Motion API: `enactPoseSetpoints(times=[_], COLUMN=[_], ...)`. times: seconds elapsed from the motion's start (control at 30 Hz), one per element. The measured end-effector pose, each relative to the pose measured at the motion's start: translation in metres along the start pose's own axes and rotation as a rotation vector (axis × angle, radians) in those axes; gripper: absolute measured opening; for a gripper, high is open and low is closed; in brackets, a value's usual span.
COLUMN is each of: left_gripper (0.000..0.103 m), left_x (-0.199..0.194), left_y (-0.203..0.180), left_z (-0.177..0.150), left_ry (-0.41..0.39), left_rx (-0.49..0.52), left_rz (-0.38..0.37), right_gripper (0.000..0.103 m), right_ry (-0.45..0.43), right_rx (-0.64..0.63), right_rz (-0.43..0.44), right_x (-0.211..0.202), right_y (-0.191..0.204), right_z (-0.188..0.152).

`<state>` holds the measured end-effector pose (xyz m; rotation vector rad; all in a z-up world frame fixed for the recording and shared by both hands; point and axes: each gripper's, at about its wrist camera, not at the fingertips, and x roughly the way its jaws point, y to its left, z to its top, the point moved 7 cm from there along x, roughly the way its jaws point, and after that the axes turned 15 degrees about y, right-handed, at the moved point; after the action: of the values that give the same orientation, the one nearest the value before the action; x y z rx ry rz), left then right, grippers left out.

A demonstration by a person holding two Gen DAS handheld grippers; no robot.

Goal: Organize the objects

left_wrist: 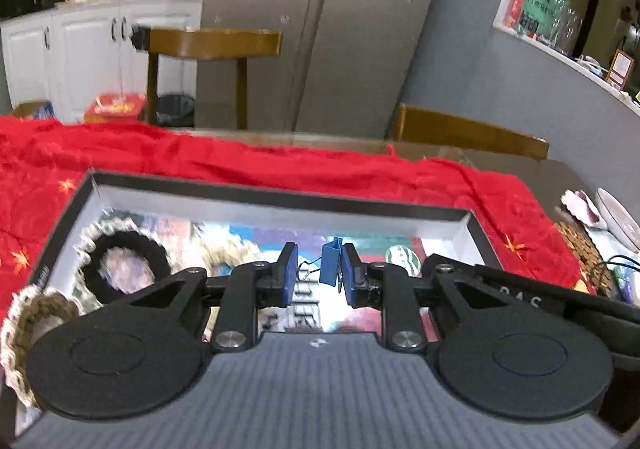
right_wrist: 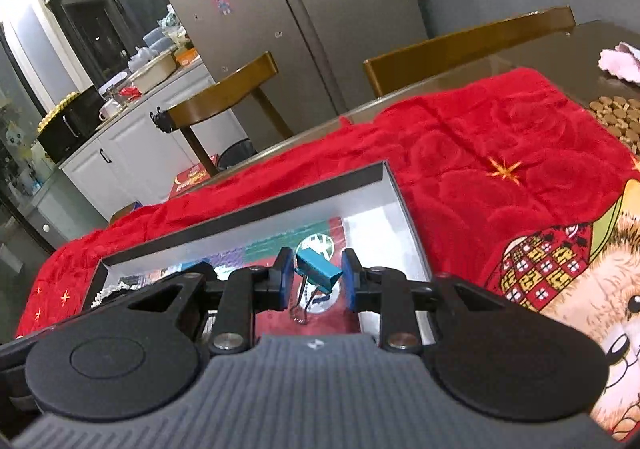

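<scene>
Not much was readable, honestly. The arm of the right hand-held gripper (left_wrist: 536, 303), poking in at the right of the left wrist view, had pale characters that looked like "S", "4" and maybe "2", seen upside down. The picture lining the box (left_wrist: 308, 313) carried big blocky characters just past the near edge, too blurred to make out. Far right, a green sign (left_wrist: 540, 5) on the shelf had rows of pale writing, also illegible. The red carton (right_wrist: 192, 179) on the floor showed yellow lettering I couldn't read either.
</scene>
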<state>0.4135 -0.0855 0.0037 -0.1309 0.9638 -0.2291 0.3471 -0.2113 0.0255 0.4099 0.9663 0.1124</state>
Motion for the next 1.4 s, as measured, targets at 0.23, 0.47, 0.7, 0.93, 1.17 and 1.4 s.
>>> enactPoseSetpoints(times=[0.23,0.47,0.7,0.93,1.17,1.4], left_gripper=[0.027,0.027,0.032,0.047,0.088,0.092], left_x=[0.013,0.011,0.005,-0.062,-0.181,-0.240], left_y=[-0.005,-0.012,-0.011,-0.019,-0.028,-0.028], left_z=[-0.010,-0.015,-0.014,-0.009,-0.033,-0.111], left_ry=[0.067,0.044,0.020,-0.100,-0.371,-0.385], left_rx=[0.004,0.055,0.049,0.110,0.188,0.289], left_rz=[0.037,0.059,0.072,-0.002,0.010,0.133], right_gripper=[0.025,0.023,0.029,0.070,0.100,0.103], right_ry=[0.023,0.039,0.070,-0.029,-0.155,-0.281], right_rx=[0.001,0.008,0.016,-0.009,-0.051,-0.228], right_rz=[0.004,-0.002,0.037,0.086,0.205,0.104], right_x=[0.004,0.007,0.003,-0.041,-0.126,-0.201], right_y=[-0.001,-0.004,-0.004,0.006,0.029,0.038], right_z=[-0.003,-0.002,0.001,0.013,0.006,-0.038])
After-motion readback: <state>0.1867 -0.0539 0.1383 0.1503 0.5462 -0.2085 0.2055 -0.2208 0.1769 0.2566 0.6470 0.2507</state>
